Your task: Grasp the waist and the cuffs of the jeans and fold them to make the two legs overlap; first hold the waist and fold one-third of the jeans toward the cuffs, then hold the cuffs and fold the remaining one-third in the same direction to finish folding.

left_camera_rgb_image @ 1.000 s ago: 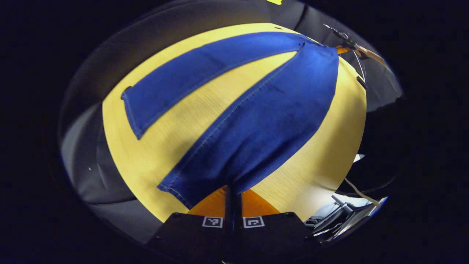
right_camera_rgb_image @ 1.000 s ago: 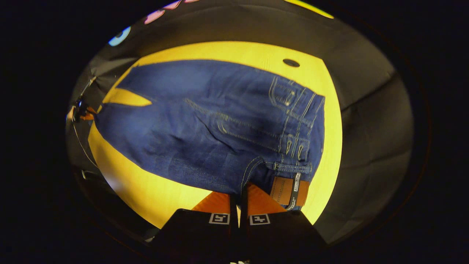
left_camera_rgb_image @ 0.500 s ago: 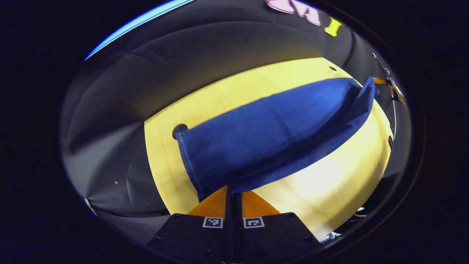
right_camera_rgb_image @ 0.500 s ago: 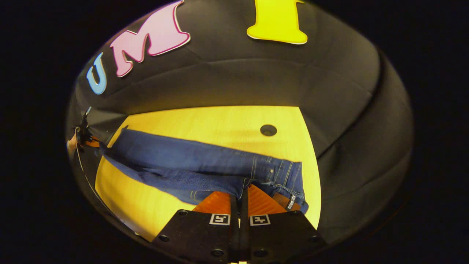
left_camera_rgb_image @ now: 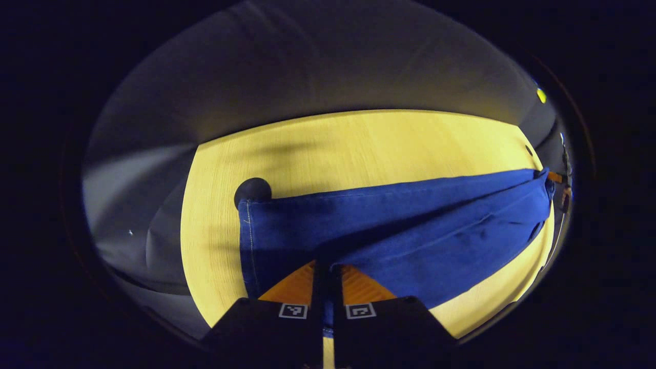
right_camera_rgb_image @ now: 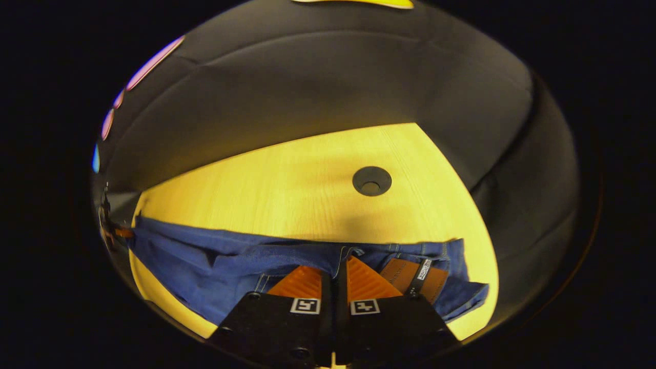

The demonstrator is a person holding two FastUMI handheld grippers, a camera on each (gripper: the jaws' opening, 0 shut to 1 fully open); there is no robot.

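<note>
Jeans (left_camera_rgb_image: 410,230) lie lengthwise across the yellow table (left_camera_rgb_image: 359,148), filling the lower centre and right of the left gripper view. We find the left gripper (left_camera_rgb_image: 326,271) clenched on the cuff end, fabric caught between its closed fingers at the bottom of the frame. In the right gripper view, the right gripper (right_camera_rgb_image: 335,269) is likewise clamped on the waist (right_camera_rgb_image: 410,256), beside the leather patch (right_camera_rgb_image: 407,277) at lower right. We judge both ends are held together so one leg comes down squarely over the other. A round hole (right_camera_rgb_image: 371,181) in the table sits above the waist, well apart from it.
</note>
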